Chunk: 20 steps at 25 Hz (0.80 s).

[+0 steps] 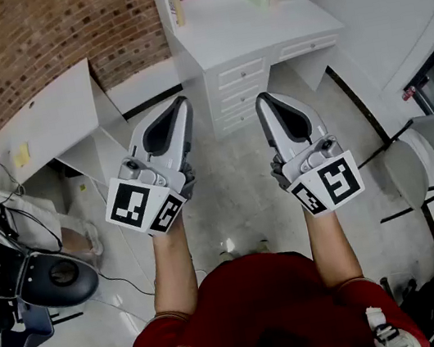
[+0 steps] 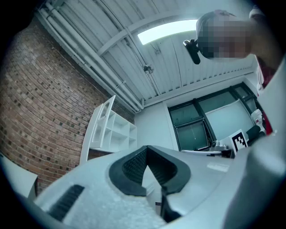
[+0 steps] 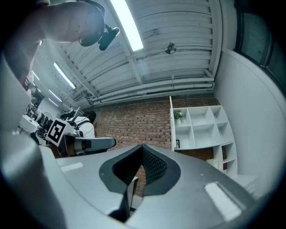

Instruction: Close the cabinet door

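Note:
I hold both grippers side by side at waist height, tilted slightly upward toward white furniture. The left gripper [image 1: 182, 101] is shut with nothing between its jaws, which meet at the tip [image 2: 146, 148]. The right gripper [image 1: 260, 99] also looks shut and empty [image 3: 142, 147]. Straight ahead stands a white desk [image 1: 257, 24] with a stack of drawers [image 1: 242, 89]. At the left is a white counter cabinet [image 1: 49, 115]; a white panel [image 1: 110, 108] stands at its right end, and I cannot tell whether it is an open door. Both grippers are well short of the furniture.
A white open shelf unit [image 3: 201, 125] rises over the desk against a brick wall [image 1: 10, 39]. A black chair [image 1: 53, 280] and cables lie at the left, a folding chair [image 1: 415, 167] at the right. Pale floor [image 1: 237, 190] stretches ahead of me.

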Each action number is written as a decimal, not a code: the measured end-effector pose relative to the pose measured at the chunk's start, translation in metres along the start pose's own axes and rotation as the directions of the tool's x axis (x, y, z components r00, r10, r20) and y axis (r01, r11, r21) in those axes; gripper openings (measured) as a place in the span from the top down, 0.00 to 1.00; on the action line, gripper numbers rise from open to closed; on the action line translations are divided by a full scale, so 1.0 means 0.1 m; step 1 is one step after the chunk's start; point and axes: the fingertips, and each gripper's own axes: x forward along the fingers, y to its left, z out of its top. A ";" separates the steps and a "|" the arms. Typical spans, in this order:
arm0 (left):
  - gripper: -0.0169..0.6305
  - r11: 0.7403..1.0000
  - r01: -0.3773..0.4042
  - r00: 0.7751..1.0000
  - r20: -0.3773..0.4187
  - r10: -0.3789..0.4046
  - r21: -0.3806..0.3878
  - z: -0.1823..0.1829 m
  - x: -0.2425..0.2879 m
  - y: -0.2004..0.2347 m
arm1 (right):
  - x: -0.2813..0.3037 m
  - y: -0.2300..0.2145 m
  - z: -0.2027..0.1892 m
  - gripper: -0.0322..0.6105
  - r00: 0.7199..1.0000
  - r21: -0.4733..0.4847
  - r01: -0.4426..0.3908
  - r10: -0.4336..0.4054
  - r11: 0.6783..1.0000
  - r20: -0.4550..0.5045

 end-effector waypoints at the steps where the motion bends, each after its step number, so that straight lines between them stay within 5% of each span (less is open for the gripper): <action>1: 0.97 1.000 -0.001 1.000 0.000 0.001 -0.001 0.00 -0.02 0.01 | 0.00 0.02 -0.01 0.93 1.000 0.000 0.000 0.000 1.000 -0.001; 20: 0.97 0.999 0.026 1.000 0.015 -0.025 -0.022 -0.03 -0.19 0.64 | 0.50 0.32 -0.29 0.93 0.999 0.011 0.007 -0.006 1.000 -0.035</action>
